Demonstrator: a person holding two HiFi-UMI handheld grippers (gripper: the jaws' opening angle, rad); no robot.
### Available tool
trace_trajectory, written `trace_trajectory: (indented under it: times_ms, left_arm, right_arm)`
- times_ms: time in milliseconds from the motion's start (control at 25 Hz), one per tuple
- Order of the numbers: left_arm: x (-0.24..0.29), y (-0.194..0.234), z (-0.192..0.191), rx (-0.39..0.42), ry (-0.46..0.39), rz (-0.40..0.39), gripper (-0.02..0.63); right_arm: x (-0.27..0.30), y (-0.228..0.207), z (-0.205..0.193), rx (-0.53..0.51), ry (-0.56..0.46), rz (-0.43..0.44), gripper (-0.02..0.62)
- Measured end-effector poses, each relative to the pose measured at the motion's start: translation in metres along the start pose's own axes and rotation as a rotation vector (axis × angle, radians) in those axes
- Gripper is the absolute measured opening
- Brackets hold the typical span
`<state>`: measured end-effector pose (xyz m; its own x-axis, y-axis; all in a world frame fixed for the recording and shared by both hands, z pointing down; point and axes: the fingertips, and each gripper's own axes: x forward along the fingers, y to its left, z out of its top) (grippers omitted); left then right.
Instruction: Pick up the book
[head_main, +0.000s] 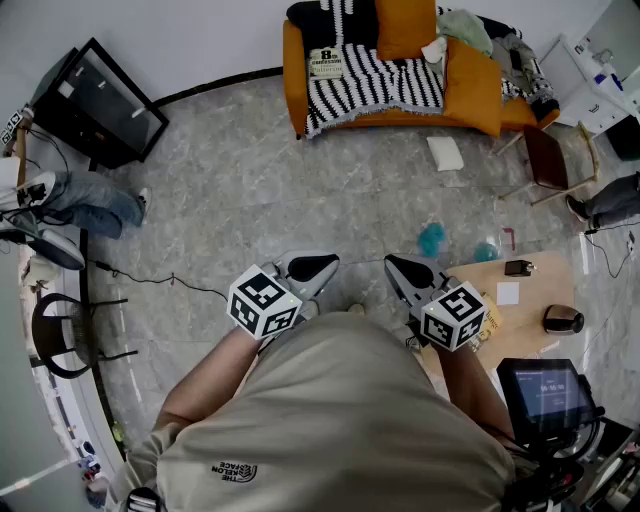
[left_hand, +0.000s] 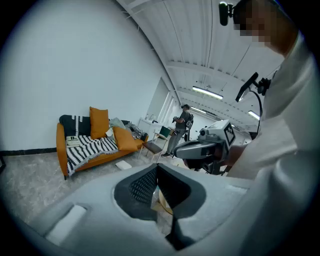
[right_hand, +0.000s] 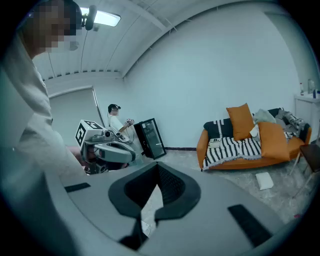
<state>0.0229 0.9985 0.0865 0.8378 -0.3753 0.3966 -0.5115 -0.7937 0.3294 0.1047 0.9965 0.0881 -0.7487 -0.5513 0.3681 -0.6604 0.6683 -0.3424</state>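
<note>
- The book was in neither pair of jaws. It lay flat on the striped blanket toward the left end of the orange sofa, well apart from both grippers, with a large "8" on its cover.
- The left gripper had its jaws brought together, tips meeting. I saw nothing between them, only floor through the slit below the tips.
- The right gripper was the same, with its jaws closed tip to tip and empty.
- In the head view I saw both grippers held side by side in front of the person's body. They were tilted a little down over the grey floor.
- Just beside the right gripper stood a low wooden table. It carried a dark cup, a white slip and a small dark item that I could not identify.
- Two teal things lay on the floor between that table and the sofa.
- A white flat thing lay on the floor just in front of the sofa. I could not tell what it was.
- An orange cushion leaned on the sofa back to the right of the book, and a heap of clothes filled the right end.
- A wooden chair stood near the sofa's right end.
- A black cabinet stood by the wall at the far left, with a seated person's legs beside it.
- In the left gripper view another person stood beyond the sofa.
</note>
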Motion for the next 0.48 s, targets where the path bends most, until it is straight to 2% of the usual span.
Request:
trace_trajectory:
  times_ms: [360, 480]
  left_arm:
    - [0.017, -0.01, 0.001, -0.002, -0.002, 0.026, 0.008]
    - [0.03, -0.012, 0.004, -0.001, -0.003, 0.049, 0.008]
  right_arm:
    - [-0.015, -0.014, -0.009, -0.026, 0.021, 0.01, 0.012]
    - [-0.019, -0.031, -0.016, -0.002, 0.027, 0.023, 0.012]
